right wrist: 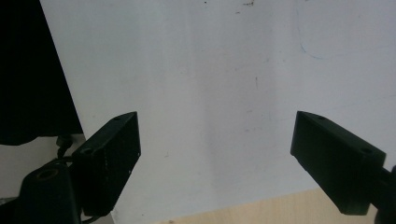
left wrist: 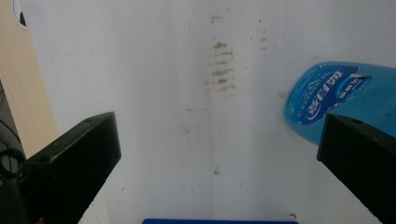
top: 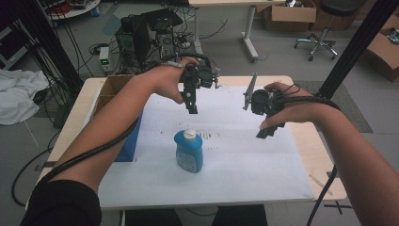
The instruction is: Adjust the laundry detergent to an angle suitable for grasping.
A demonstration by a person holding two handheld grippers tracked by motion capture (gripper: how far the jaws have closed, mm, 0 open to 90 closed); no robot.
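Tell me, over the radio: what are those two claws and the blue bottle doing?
Left gripper open, above the blue bottle. Right gripper open, empty. Bottle upright on the white sheet, untouched. Nothing between.

The left tongs stood wide apart over a white sheet on the desk, nothing between the jaws. A blue bottle with a printed label lay just beyond the right-hand jaw, partly hidden behind it. Brown smudges marked the sheet ahead of the tongs.
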